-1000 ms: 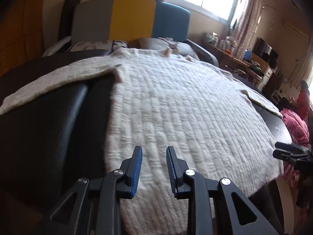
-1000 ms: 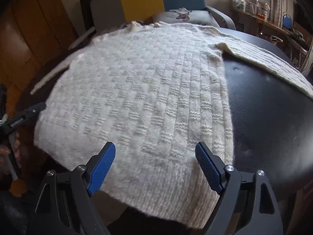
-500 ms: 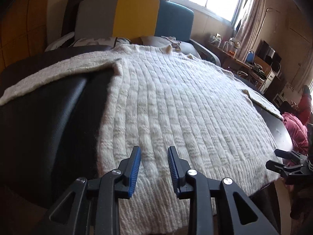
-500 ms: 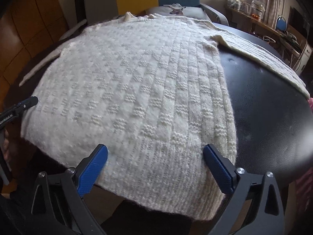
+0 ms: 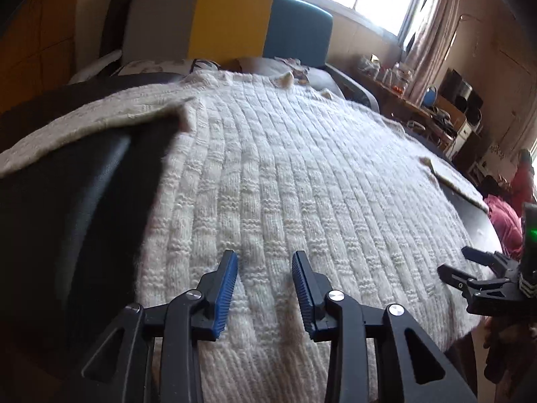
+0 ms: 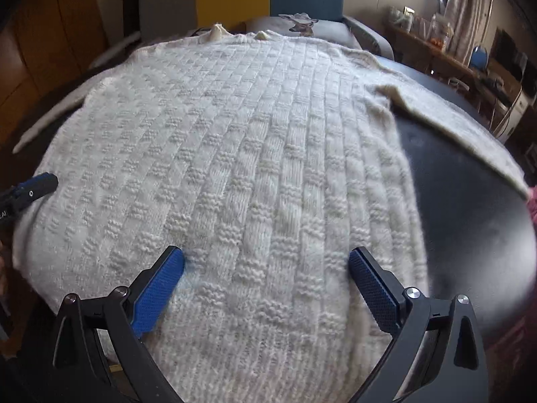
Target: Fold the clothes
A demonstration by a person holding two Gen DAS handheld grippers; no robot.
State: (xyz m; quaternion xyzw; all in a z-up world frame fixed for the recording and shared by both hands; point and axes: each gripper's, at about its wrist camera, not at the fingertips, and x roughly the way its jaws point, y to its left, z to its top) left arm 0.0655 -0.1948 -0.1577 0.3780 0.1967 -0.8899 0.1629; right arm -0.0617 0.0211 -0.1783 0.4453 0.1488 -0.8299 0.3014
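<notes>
A cream knitted sweater [image 5: 285,181] lies flat on a black table [image 5: 84,208], sleeves spread to both sides, hem toward me. It fills the right wrist view [image 6: 235,168] too. My left gripper [image 5: 265,262] hovers over the hem's left part, jaws partly open with a narrow gap and nothing between them. My right gripper [image 6: 266,260] is wide open over the hem's right part, its blue pads [image 6: 161,282] low against the knit. Each gripper shows at the edge of the other's view [image 5: 483,278] [image 6: 27,191].
A grey, yellow and blue chair [image 5: 228,30] stands behind the table's far edge. A cluttered sideboard [image 5: 419,107] runs along the right wall under a window. Pink fabric [image 5: 503,215] lies beyond the table's right edge.
Both grippers pulled back to the hem, then moved forward and down over the sweater again. Jaw openings are about the same.
</notes>
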